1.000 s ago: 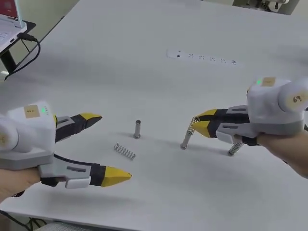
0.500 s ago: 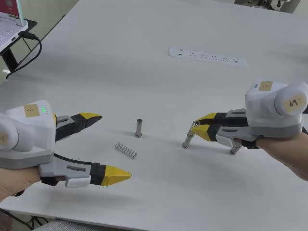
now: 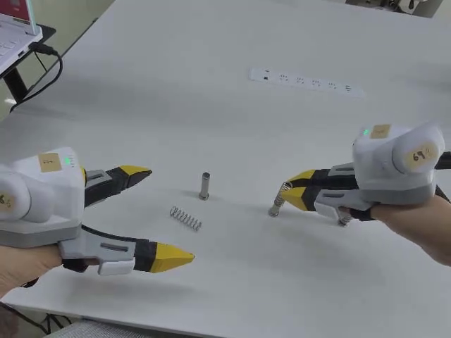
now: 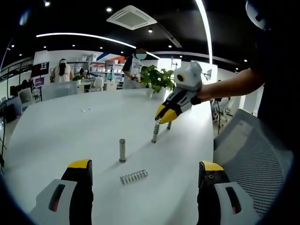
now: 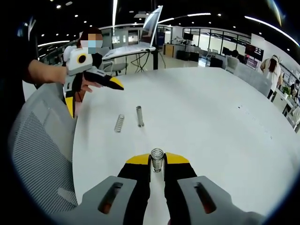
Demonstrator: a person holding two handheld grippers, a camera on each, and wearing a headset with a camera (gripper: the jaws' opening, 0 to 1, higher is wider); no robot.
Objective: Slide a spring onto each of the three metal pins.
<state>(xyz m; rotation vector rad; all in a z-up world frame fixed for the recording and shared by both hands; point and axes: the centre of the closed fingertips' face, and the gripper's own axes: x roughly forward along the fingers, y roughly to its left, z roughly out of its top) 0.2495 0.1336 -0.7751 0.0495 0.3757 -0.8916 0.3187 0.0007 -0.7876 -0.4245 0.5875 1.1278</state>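
Left tool: the left tool (image 3: 168, 215) is at the lower left of the head view, with its jaws spread wide and nothing between them. In the left gripper view (image 4: 145, 165) the two yellow tips stand far apart at the bottom of the frame.
Right tool: the right tool (image 3: 286, 189) is at the right of the head view. Its jaws are narrow, closed on the held spring (image 3: 283, 186).
Held spring: in the right gripper view it (image 5: 157, 159) sits between the yellow tips of the right tool (image 5: 157, 161), seen from its open end.
Tilted pin: the tilted pin (image 3: 275, 206) leans just below the right tool's tips, with its foot on the counter (image 3: 176, 105). In the left gripper view the held spring (image 4: 157, 123) is at the upper end of this pin (image 4: 154, 135).
Bare pin: the bare pin (image 3: 205, 186) stands upright near the middle of the head view, between the two tools, and carries no spring.
Loose spring: the loose spring (image 3: 185, 218) lies flat on the counter, just below and left of the bare pin, between the left tool's jaws but not touching them.
Third pin: the third pin (image 3: 344, 220) is partly hidden under the right tool's body. It is too small to tell whether a spring is on it.
Upper part of head view: a white power strip (image 3: 306, 82) lies at the upper right of centre. A laptop (image 3: 14, 28) and a black cable (image 3: 44, 67) are at the upper left edge.
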